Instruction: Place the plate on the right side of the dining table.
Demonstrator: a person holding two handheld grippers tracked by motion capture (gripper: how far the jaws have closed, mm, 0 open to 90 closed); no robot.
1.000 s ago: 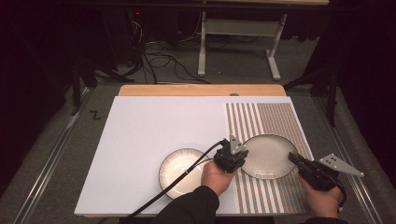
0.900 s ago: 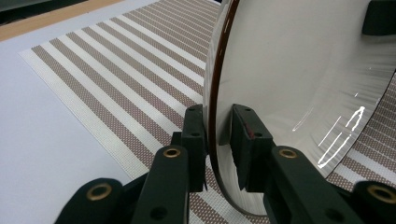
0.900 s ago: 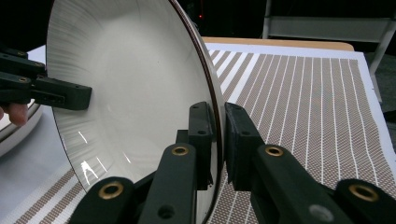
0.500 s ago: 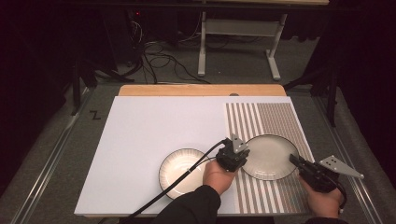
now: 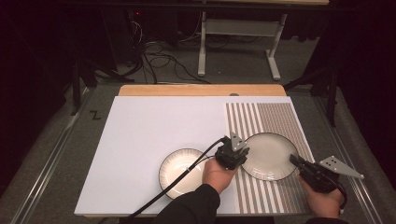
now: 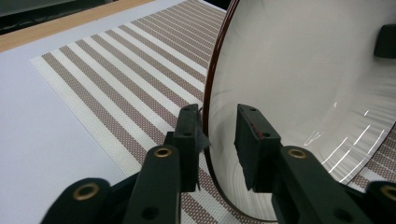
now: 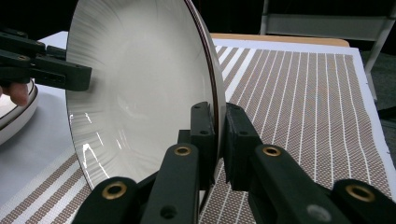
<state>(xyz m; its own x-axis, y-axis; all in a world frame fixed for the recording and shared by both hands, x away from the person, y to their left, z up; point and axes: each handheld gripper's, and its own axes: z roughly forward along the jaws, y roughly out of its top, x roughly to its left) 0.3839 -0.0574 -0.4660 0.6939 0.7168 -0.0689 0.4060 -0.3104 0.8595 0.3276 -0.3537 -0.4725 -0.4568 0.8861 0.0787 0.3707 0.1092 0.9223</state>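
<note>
A round white ceramic plate with a thin dark rim (image 5: pixel 270 156) lies on the brown-and-white striped placemat (image 5: pixel 275 121), concave face up, with no long axis; the right gripper (image 5: pixel 299 163) clamps its right rim; the left gripper (image 5: pixel 239 157), jaws just opening, straddles the left rim without pressing; a ribbed white bowl (image 5: pixel 180 170) sits just beside on the white table sheet (image 5: pixel 154 126).
</note>
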